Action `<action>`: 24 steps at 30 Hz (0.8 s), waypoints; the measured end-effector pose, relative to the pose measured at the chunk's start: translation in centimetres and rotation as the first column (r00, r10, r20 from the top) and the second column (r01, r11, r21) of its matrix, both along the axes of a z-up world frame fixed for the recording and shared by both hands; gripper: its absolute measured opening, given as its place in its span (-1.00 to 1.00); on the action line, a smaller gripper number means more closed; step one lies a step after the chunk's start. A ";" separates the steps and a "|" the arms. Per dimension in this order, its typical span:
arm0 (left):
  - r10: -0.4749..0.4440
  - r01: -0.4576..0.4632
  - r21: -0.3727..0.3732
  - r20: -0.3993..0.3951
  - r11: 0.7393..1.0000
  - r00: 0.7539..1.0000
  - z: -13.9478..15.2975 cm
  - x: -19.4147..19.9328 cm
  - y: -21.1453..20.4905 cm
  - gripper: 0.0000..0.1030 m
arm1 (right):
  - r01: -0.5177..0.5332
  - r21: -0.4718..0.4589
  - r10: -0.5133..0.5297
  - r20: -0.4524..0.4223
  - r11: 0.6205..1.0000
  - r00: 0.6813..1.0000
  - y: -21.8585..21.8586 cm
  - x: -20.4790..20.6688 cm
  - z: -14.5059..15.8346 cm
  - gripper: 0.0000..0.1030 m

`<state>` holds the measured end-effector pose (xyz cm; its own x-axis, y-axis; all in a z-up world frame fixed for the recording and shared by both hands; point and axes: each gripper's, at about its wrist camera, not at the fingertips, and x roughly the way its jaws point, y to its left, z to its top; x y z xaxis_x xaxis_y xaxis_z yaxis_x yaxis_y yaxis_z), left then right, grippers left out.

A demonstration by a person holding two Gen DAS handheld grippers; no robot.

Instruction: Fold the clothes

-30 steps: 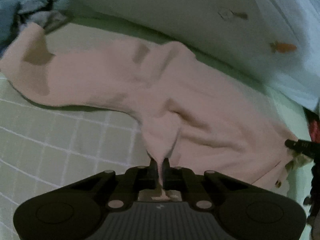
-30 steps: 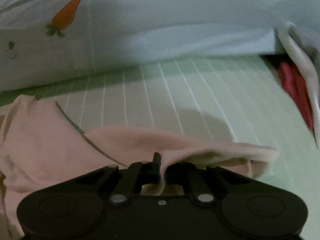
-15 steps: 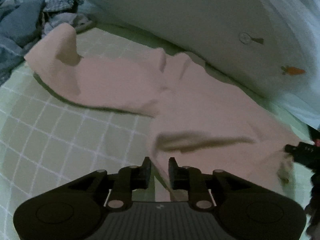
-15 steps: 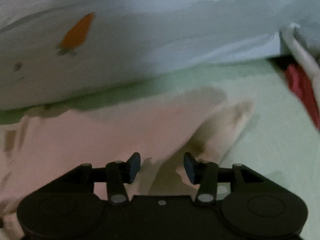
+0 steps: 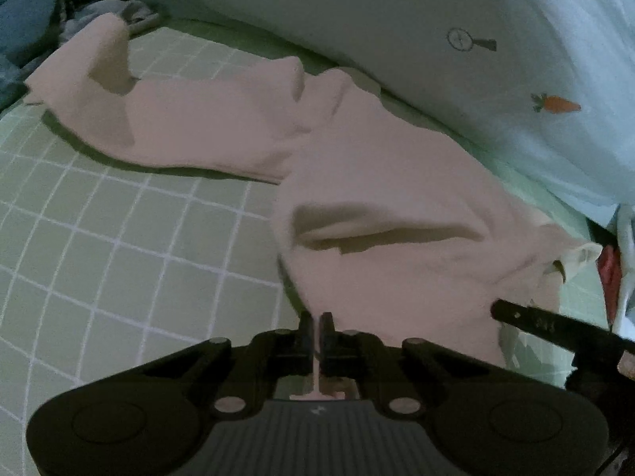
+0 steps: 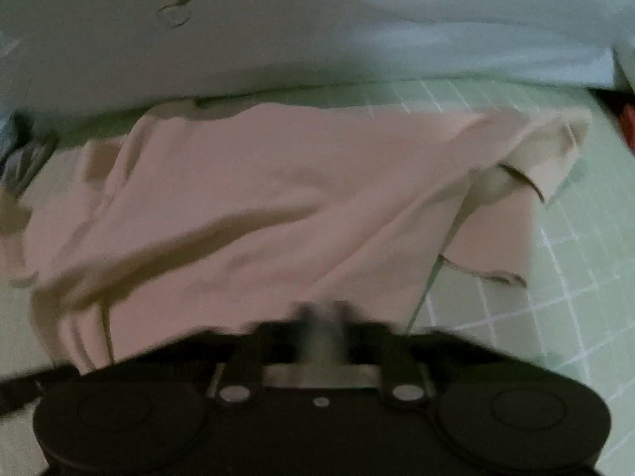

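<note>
A pale pink garment [image 5: 377,182] lies rumpled on the green checked bed sheet [image 5: 119,258], one sleeve stretched to the far left. My left gripper [image 5: 316,321] has its jaws closing on the garment's near edge, and a thin strip of fabric is pinched between its fingers. In the right wrist view the same garment [image 6: 258,182] fills the middle. There my right gripper [image 6: 323,311] is blurred, its jaws closing on the near hem where the folds converge. One black finger of the right gripper [image 5: 555,325] shows at the right of the left wrist view.
A white duvet with carrot prints [image 5: 397,20] runs along the far side, close behind the garment. A heap of blue and grey clothes [image 5: 31,12] lies at the far left. Something red [image 5: 609,273] sits at the right edge. Bare sheet [image 6: 575,277] shows right of the garment.
Both grippers let go of the garment half a second ago and have closed on its near edge again. The right gripper moved across over the garment, which now lies lower and flatter.
</note>
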<state>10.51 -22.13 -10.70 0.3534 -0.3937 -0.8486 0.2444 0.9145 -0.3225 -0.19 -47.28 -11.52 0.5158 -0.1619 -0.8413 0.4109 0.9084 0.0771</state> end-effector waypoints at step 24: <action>0.013 -0.011 0.029 -0.083 1.000 0.996 0.9 -4.1 2.8 -0.47 | 0.154 0.078 -0.150 -0.059 0.985 0.987 -4.2 -5.4 1.3 -0.28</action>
